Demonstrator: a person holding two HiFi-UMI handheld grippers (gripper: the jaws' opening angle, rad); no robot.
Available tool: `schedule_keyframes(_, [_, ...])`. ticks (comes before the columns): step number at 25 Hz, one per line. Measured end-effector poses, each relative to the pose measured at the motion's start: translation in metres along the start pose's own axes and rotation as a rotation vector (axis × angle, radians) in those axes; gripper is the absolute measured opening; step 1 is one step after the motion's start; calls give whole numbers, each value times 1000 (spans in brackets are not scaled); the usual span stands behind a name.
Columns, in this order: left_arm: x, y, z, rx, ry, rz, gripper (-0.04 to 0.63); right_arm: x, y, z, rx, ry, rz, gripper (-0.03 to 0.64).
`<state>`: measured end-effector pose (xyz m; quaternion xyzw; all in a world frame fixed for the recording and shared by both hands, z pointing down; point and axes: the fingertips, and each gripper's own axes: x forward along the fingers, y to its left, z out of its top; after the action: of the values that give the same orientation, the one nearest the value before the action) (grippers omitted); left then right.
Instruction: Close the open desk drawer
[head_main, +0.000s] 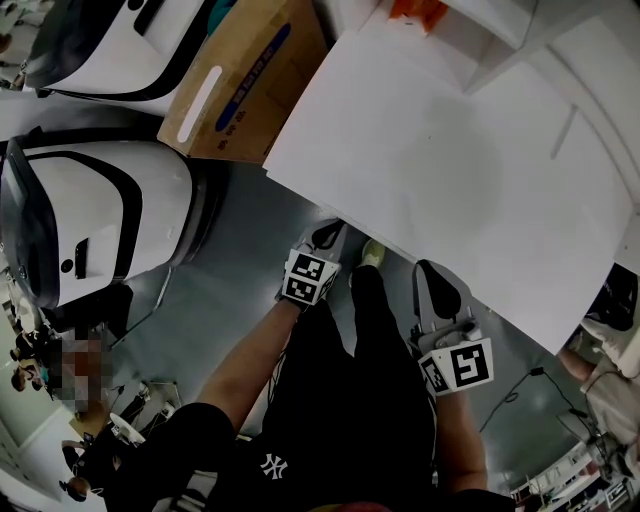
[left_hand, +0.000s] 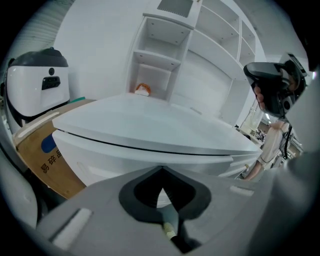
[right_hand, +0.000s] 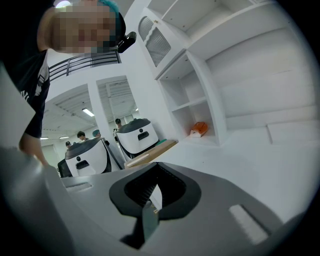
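Note:
The white desk (head_main: 450, 160) fills the upper right of the head view. In the left gripper view its front (left_hand: 100, 160) stands close ahead under the top's edge, with drawer fronts (left_hand: 245, 167) at the right; I cannot tell which drawer is open. My left gripper (head_main: 328, 232) is held low at the desk's front edge, shut and empty (left_hand: 161, 170). To its right, my right gripper (head_main: 437, 275) is also at the front edge. It is shut on nothing (right_hand: 157, 167) and looks across the desk top.
A cardboard box (head_main: 240, 80) leans by the desk's left end. Rounded white and black machines (head_main: 100, 210) stand on the floor at the left. White shelves (right_hand: 200, 100) rise behind the desk, with an orange object (right_hand: 199, 129) in one. The person's dark-trousered legs (head_main: 350, 400) are between the grippers.

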<state>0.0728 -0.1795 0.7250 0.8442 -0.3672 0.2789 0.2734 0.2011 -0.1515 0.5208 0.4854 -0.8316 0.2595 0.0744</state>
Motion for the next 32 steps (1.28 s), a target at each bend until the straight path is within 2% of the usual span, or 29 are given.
schedule_keyframes(23, [15, 2, 14, -10, -25, -9, 0, 13, -15, 7, -1, 14, 5, 21])
schedule_keyframes(32, [14, 1, 14, -10, -50, -42, 0, 16, -11, 4, -11, 20, 2, 21])
